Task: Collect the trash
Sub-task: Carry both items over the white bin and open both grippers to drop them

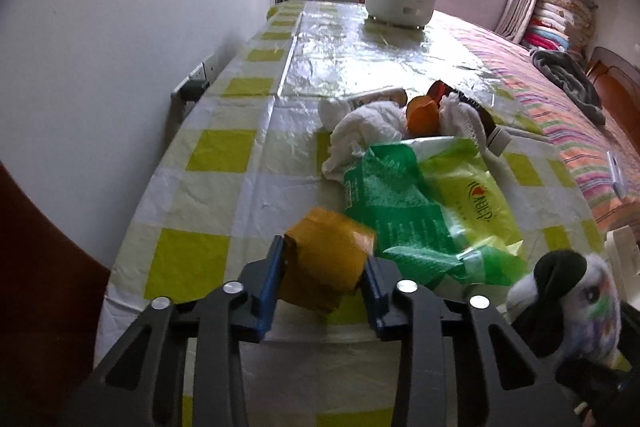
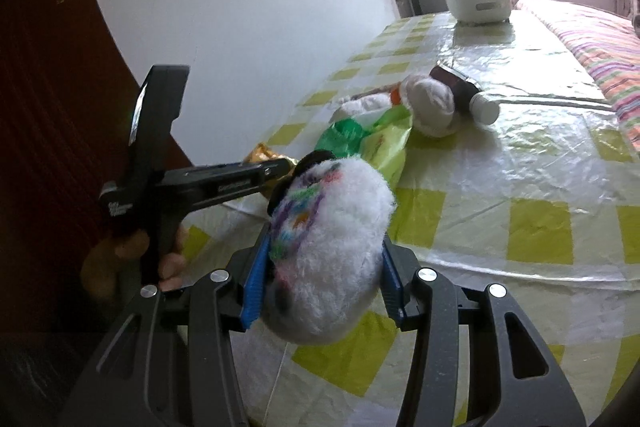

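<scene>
A crumpled yellow-orange wrapper (image 1: 328,239) sits between the blue pads of my left gripper (image 1: 323,259), which is shut on it just above the checked tablecloth (image 1: 200,259). My right gripper (image 2: 326,239) is shut on a white plush toy (image 2: 332,211) with black ears and coloured marks; the toy also shows at the left wrist view's lower right. Beyond lie a green plastic bag (image 1: 420,207), crumpled white tissues (image 1: 368,127), an orange peel (image 1: 422,113) and a brown bottle (image 2: 468,91) with a white cap.
A white round pot (image 1: 400,3) holding pencils stands at the table's far end. A white wall with a socket (image 1: 200,75) runs along the left edge. A bed with a striped cover (image 1: 560,115) borders the right side. A brown door (image 2: 48,107) is near left.
</scene>
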{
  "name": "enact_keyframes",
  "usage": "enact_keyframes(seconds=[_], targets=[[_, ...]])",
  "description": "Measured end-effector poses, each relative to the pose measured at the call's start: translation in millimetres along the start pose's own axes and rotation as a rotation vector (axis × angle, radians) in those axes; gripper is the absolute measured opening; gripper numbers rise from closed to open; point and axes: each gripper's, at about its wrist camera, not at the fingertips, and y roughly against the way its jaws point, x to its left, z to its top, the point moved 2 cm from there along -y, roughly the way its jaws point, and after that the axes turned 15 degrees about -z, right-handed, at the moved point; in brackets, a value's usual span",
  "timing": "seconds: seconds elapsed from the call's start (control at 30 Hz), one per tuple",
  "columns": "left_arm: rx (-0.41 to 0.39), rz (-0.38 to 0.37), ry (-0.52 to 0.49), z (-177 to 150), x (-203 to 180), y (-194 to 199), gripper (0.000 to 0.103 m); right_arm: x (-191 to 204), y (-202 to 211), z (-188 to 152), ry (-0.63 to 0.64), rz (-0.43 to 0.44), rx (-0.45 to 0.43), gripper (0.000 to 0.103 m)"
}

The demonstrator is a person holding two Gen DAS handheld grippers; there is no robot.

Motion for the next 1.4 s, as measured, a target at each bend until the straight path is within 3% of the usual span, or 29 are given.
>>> enact_keyframes(seconds=[0.5, 1.4], targets=[[-0.093, -0.072, -0.071, 11, -55, 23, 0.026, -40, 31, 10, -0.063, -0.085, -0.094, 0.046], [-0.033, -0.278, -0.273, 3, -201, -7, 0.027, -154, 87, -5, -0.222, -0.301, -0.181, 0.047]])
